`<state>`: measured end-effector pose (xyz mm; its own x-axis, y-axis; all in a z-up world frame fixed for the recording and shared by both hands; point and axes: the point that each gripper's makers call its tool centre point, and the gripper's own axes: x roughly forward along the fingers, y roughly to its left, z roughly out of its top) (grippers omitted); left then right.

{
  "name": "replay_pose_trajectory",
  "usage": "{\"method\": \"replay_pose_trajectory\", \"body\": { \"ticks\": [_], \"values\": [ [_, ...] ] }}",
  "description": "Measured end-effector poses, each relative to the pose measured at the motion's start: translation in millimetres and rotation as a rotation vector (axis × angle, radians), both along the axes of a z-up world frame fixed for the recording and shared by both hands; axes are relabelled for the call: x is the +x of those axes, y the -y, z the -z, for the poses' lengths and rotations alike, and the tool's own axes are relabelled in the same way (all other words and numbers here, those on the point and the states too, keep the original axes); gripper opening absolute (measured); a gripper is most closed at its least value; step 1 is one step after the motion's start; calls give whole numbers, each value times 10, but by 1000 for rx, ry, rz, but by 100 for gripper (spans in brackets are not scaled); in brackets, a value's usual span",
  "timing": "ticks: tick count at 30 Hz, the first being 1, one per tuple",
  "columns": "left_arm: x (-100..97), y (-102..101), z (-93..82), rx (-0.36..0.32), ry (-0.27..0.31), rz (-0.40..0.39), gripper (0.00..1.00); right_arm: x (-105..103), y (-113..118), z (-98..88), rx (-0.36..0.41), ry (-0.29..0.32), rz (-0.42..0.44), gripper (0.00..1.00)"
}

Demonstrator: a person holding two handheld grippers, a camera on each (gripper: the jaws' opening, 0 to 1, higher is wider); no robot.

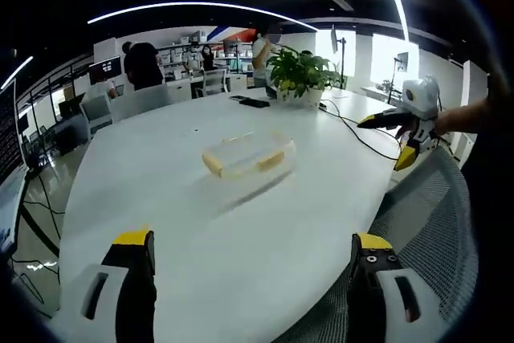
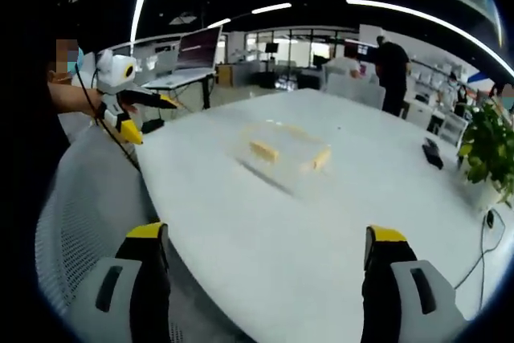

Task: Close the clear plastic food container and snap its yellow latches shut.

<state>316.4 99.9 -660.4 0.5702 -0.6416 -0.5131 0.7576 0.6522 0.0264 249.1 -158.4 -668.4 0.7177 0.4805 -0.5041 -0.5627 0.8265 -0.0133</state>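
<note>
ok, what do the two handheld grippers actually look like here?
Both match: black jaws capped with yellow tips on white-grey bodies with slotted cut-outs. The left gripper and right gripper each show two such jaws. Seen from across the table, each has a rounded white housing and long yellow-tipped jaws; a thin dark cable hangs near the left one.

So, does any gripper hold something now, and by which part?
Nothing is held. Left gripper and right gripper are open, apart from the container on the table.

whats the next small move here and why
Probably bring both grippers in toward the clear container in the middle of the white table. The left gripper and right gripper both hang open near the table's edge, touching nothing.
</note>
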Motion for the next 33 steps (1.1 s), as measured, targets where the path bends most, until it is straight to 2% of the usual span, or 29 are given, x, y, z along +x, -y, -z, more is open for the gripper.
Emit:
{"method": "replay_pose_trajectory", "body": {
  "ticks": [9,33],
  "values": [
    [-4,44,-8,9,18,39,99,19,7,19,-15,1,-14,100],
    [-4,49,56,11,11,42,99,18,-45,73,-30,-17,-41,98]
  ]
}}
